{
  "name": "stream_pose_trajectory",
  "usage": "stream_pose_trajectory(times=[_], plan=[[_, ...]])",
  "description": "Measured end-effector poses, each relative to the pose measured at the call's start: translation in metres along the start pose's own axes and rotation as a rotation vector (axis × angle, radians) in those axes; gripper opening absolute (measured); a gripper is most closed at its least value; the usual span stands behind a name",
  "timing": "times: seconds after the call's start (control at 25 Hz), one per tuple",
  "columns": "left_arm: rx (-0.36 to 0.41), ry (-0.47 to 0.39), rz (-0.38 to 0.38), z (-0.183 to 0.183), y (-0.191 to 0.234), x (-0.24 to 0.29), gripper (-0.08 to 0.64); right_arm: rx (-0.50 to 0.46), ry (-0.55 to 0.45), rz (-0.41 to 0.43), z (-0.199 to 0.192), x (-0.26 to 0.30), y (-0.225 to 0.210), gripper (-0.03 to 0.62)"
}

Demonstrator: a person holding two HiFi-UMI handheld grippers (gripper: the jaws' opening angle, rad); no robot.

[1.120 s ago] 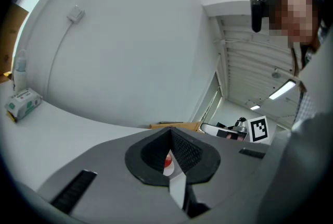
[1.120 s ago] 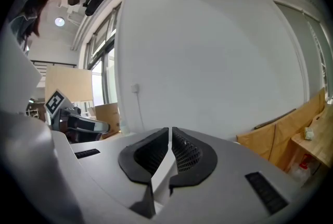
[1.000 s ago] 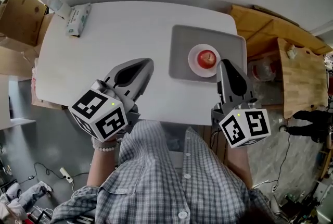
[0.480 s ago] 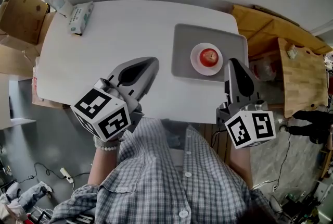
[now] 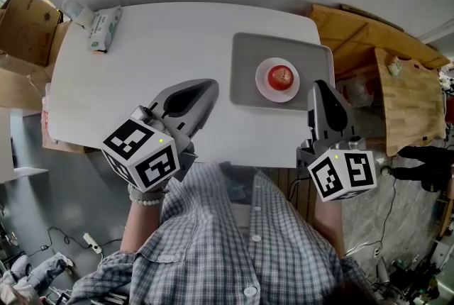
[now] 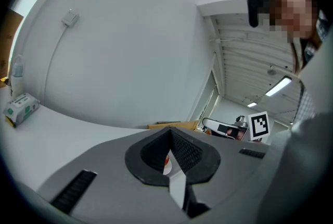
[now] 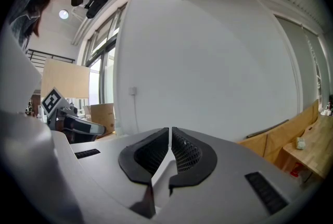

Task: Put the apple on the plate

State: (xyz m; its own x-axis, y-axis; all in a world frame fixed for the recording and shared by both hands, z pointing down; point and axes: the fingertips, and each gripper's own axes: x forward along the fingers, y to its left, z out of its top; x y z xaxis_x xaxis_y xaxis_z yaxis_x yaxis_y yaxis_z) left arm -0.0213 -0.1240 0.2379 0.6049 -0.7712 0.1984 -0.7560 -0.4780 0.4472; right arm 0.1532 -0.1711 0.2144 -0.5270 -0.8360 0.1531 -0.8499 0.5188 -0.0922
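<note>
A red apple point(image 5: 281, 76) rests on a small white plate point(image 5: 264, 88), which stands on a grey tray point(image 5: 245, 62) at the table's right side. My right gripper point(image 5: 319, 86) hovers just right of the tray, shut and empty, its pads point(image 7: 179, 147) meeting at the tips. My left gripper point(image 5: 206, 88) is over the near middle of the table, left of the tray, also shut with nothing held. In the left gripper view a sliver of the apple point(image 6: 167, 156) and plate shows through the gap behind the closed tips.
The white table point(image 5: 142, 62) carries a tissue pack point(image 5: 103, 28) and a bottle point(image 5: 74, 10) at its far left corner. Cardboard boxes point(image 5: 21, 20) stand left of it, and wooden furniture point(image 5: 404, 98) lies to its right. My checked shirt fills the near edge.
My right gripper has drifted slightly to the right, away from the plate. The apple stays on the plate, and the left gripper has hardly moved.
</note>
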Motion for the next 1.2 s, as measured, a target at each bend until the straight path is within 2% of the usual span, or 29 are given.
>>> stream_pose_trajectory(times=[1.2], plan=[[0.002, 0.031, -0.029, -0.005, -0.003, 0.010, 0.009, -0.025, 0.050, 0.004, -0.011, 0.003, 0.002, 0.032]])
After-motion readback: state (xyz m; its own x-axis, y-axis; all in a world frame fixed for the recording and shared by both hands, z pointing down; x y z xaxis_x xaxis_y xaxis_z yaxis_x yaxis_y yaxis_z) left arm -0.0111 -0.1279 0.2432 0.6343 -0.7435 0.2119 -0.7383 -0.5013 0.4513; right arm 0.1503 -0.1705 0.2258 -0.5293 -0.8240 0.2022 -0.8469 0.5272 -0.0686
